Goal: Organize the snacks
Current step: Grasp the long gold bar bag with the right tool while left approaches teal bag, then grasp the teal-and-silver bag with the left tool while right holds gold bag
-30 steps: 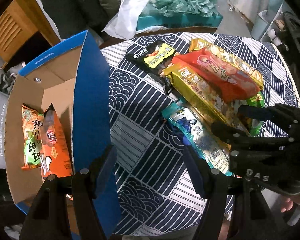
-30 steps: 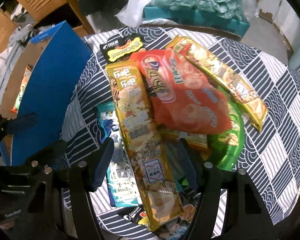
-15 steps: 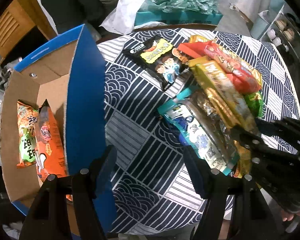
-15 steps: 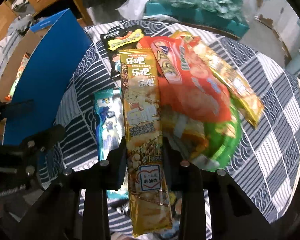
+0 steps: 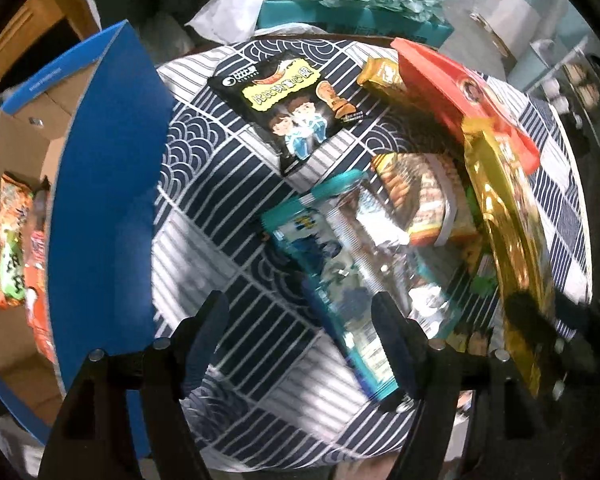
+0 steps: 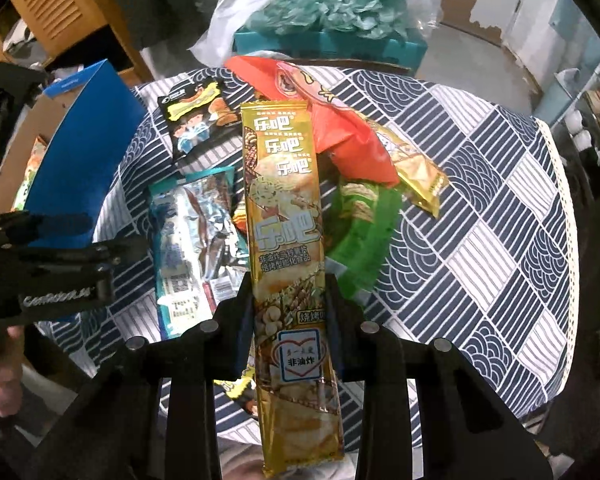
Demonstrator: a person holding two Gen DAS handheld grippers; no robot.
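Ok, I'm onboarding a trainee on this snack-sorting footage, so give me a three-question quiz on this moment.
1. True or false: the right gripper is shut on the long gold snack pack.
2. What lies between the fingers of the left gripper? A) the black snack pack B) bare tablecloth C) the teal snack pack
3. Which container already holds snacks?

Key
1. True.
2. B: tablecloth; the teal snack pack is beside one finger, the black snack pack farther off.
3. The blue cardboard box.
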